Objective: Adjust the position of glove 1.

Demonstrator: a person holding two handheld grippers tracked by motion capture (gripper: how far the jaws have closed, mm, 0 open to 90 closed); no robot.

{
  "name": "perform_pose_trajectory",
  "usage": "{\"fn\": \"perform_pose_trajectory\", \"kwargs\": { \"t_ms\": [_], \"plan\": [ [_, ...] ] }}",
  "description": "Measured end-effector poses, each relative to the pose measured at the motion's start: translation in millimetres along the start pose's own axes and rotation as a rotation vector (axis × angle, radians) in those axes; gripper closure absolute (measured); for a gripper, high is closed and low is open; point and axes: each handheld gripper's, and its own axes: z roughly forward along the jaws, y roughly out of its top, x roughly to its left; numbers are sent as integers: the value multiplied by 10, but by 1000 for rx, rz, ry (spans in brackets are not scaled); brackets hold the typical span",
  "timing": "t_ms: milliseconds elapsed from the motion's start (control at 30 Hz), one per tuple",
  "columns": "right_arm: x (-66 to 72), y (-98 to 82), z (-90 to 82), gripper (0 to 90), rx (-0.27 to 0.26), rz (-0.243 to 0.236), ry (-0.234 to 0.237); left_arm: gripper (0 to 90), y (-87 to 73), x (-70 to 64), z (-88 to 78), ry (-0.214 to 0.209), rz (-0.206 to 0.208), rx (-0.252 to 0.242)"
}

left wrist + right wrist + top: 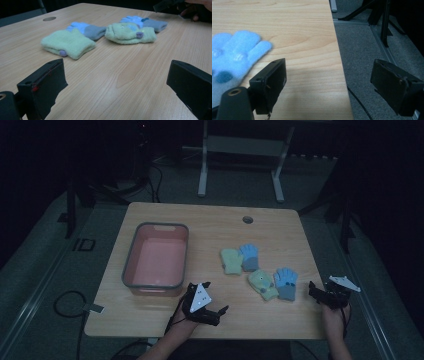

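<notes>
Though lighting dim, gloves (260,270) apparently green, blue, fuzzy.

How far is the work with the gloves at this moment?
Nothing looks done: the pink tub holds no gloves. All four gloves lie on the table, two green and two blue. The left gripper and right gripper are both open, holding nothing. Any sorting or moving remains.

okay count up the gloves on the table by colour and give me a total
Fuzzy pale green knit gloves: 2, far one, near one.
Fuzzy blue knit gloves with grey cuffs: 2, far one, near one.
Total: 4 gloves.
</notes>
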Motion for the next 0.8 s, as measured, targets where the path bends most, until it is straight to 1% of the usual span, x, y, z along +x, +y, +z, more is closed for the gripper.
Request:
{"fn": "perform_pose_trajectory", "kwargs": {
  "t_ms": [200,300,367,467,533,633,733,800],
  "plan": [
    [-23,29,-21,131,3,12,14,25,2,-6,-1,-1,1,-3],
    [-21,53,-64,131,3,33,39,24,2,-13,-3,-5,2,-3],
    [0,85,-99,131,-1,23,43,24,1,-15,5,-8,4,-2],
    [51,164,-168,129,-34,-3,49,25,-2,-18,10,-8,7,1],
    [85,227,-216,129,-60,-9,59,25,0,-20,7,-6,7,0],
    [125,295,-252,128,-83,-24,64,24,1,-23,3,-6,9,-2],
    [162,369,-277,129,-89,-18,87,24,0,-22,5,-7,7,0],
    [187,413,-302,128,-95,-17,93,24,0,-24,5,-10,9,-1]
  ]
}}
